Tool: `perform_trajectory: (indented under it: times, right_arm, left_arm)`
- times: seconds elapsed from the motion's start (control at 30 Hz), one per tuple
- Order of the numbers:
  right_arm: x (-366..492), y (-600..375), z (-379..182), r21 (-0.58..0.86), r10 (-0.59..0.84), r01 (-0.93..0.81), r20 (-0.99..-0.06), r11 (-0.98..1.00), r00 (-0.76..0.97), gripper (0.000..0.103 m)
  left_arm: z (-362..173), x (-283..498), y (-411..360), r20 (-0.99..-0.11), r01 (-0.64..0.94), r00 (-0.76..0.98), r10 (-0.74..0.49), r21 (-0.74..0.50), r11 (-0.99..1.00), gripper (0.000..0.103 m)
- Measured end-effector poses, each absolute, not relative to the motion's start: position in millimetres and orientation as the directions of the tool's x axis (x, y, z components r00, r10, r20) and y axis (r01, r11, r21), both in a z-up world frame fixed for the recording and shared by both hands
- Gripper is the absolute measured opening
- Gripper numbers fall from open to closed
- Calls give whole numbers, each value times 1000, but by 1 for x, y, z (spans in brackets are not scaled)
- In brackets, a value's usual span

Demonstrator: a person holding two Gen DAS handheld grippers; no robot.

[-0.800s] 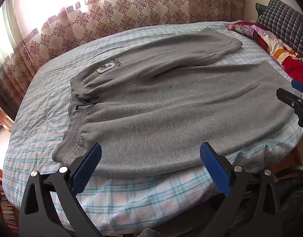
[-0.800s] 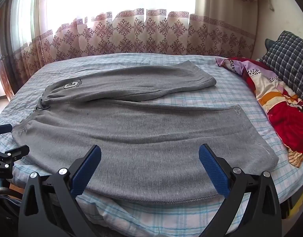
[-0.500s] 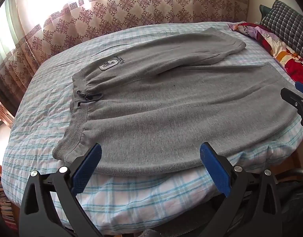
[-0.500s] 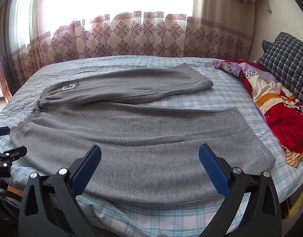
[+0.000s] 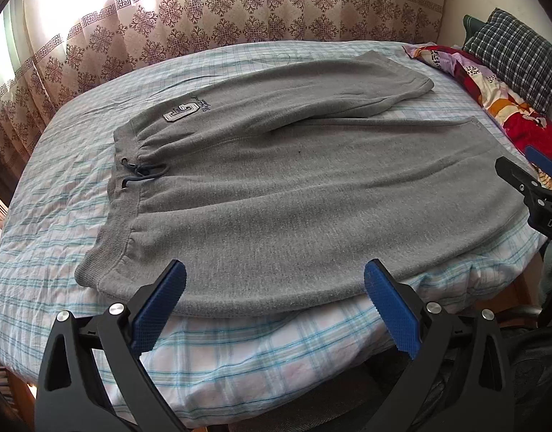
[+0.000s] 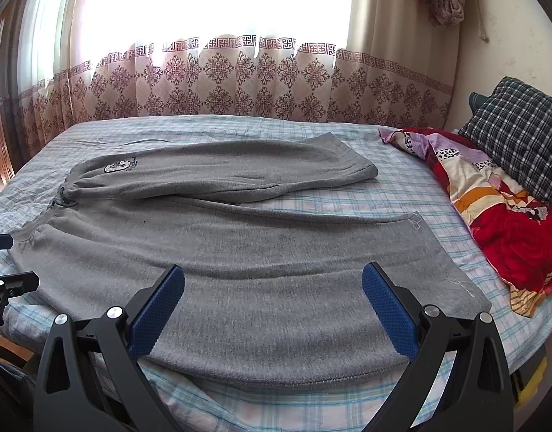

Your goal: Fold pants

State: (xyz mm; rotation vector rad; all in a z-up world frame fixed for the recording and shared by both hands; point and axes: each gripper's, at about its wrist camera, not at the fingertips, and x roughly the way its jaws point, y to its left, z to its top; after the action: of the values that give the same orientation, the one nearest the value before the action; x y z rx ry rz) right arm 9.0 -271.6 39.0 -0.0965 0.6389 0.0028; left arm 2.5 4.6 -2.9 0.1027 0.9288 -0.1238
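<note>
Both wrist views have shifted slightly since the earlier frames, the bed sitting a little lower in each picture; the garment itself has not moved. Item: grey sweatpants (image 5: pixel 312 198), spread flat across a bed with a checked sheet (image 5: pixel 59 216), waistband (image 5: pixel 121 216) and dark drawstring (image 5: pixel 142 172) toward the left, an embroidered letter patch (image 5: pixel 180 111) on the far leg, both legs running right with hems apart. Left gripper (image 5: pixel 276 306): jaws wide apart, empty, poised near the pants' near edge by the waistband. Right gripper (image 6: pixel 272 306): likewise spread wide, holding nothing, above the near leg. Progress, as judged: no fold yet made; every fold remains. Surroundings: patterned curtain (image 6: pixel 239 82), red floral quilt (image 6: pixel 510 230), plaid pillow (image 6: pixel 520 126).
</note>
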Motion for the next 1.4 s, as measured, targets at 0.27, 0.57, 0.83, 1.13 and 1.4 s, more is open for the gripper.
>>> perform_trajectory:
  times: [0.27,0.57,0.83,1.13,1.4]
  right_arm:
    - [12,-273,36,-57,0,-45,-618,997,787,98]
    - [14,-273,34,-51,5,-48,-629,998,777,98]
    - [17,-274,30,-28,23,-54,-653,998,757,98]
    - [18,-275,28,-16,36,-62,-663,998,748,98]
    - [18,-276,27,-12,38,-62,-670,998,742,98]
  left_arm:
    - [-2,1,3,-795,142,606,-27,74,987,100]
    - [-5,4,7,-804,122,594,-15,72,990,100]
    - [-7,5,10,-808,121,589,-22,62,991,100]
    - [-11,8,16,-813,102,582,-4,67,993,100]
    - [-17,11,21,-824,78,566,15,72,994,100]
